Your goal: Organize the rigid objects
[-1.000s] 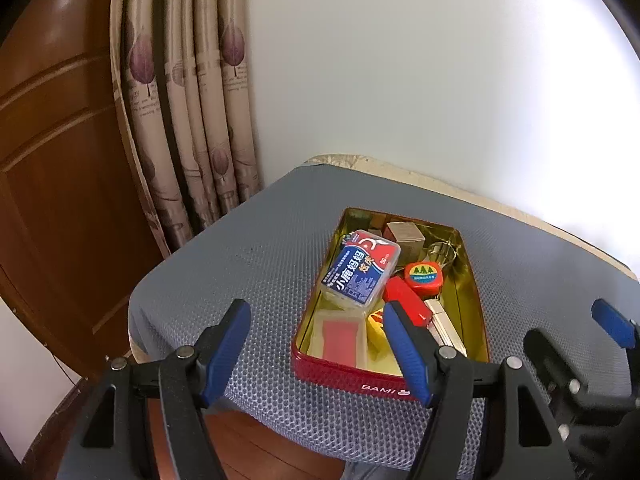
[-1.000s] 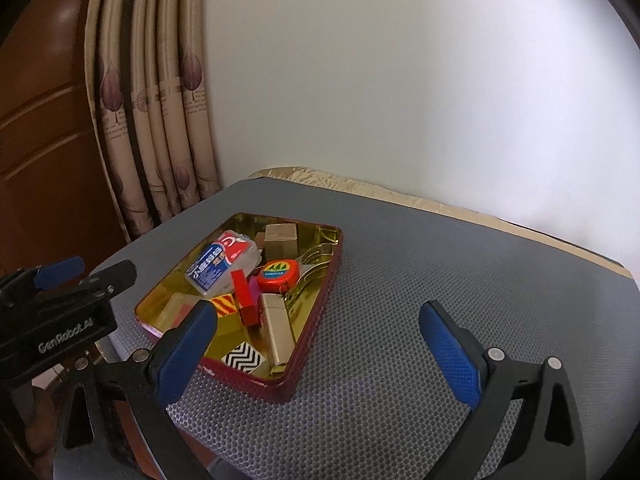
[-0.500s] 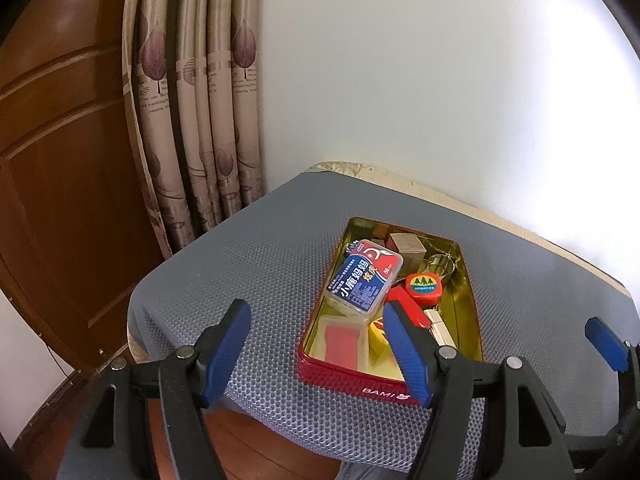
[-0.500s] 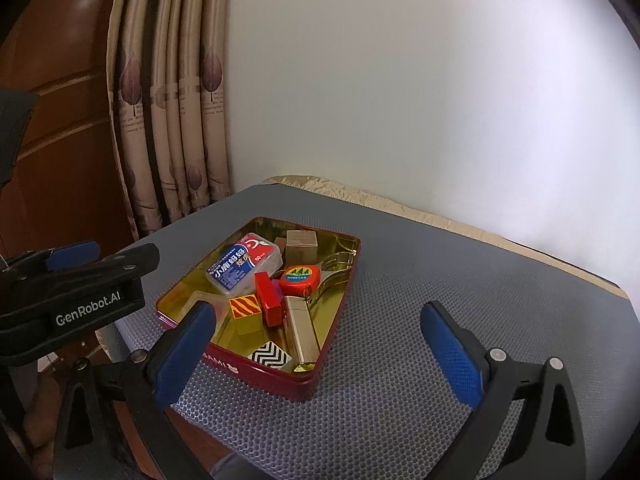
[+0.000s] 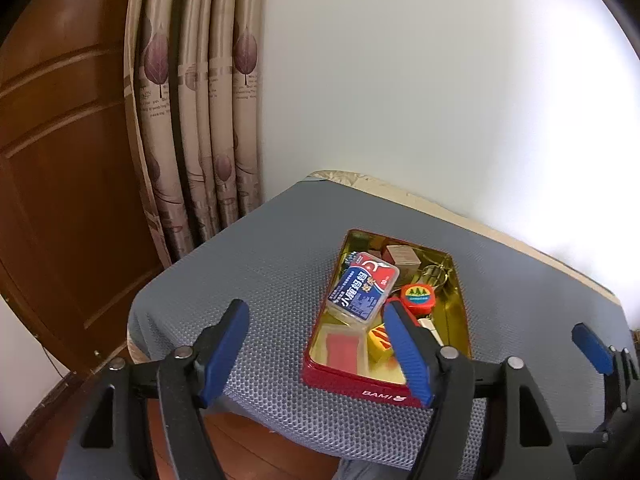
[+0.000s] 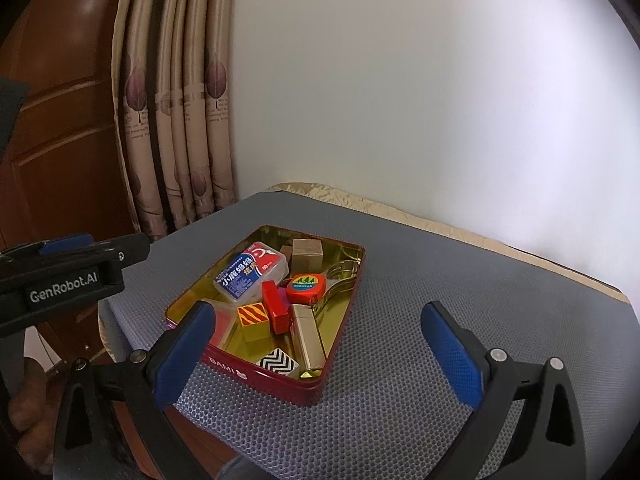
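1. On the grey mesh-covered counter (image 6: 400, 360) sits a red tin (image 6: 304, 388) with a gold inside and "BAMI" on its near wall; it lies near the counter's front-left corner.
2. Inside the tin, toward its far end, a clear plastic box (image 6: 252, 270) with a blue and red label rests tilted on other pieces, and a brown wooden cube (image 6: 306, 254) stands just beside it.
3. Near the tin's middle lies a round red tape measure (image 6: 306, 286) with a green tree sticker, touching a red block (image 6: 276, 308).
4. Beside the red block is a yellow block (image 6: 252, 318) with orange stripes, and a pale gold bar (image 6: 308, 336) runs toward the tin's near wall.
5. At the tin's near wall lies a black-and-white zigzag block (image 6: 278, 362); a metal ring clip (image 6: 340, 276) rests against the tin's right wall.
6. The left gripper (image 5: 316, 348) hovers before the tin's near-left corner, its blue-padded fingers (image 5: 224, 348) spread apart and holding nothing.
7. The right gripper (image 6: 316, 356) hangs over the tin's near end, fingers (image 6: 452, 352) likewise released and spread wide with nothing between them.
8. Behind the tin rises a white wall (image 6: 400, 100); left of the tin hang leaf-print curtains (image 6: 176, 120) beside a wooden door (image 5: 60, 160).
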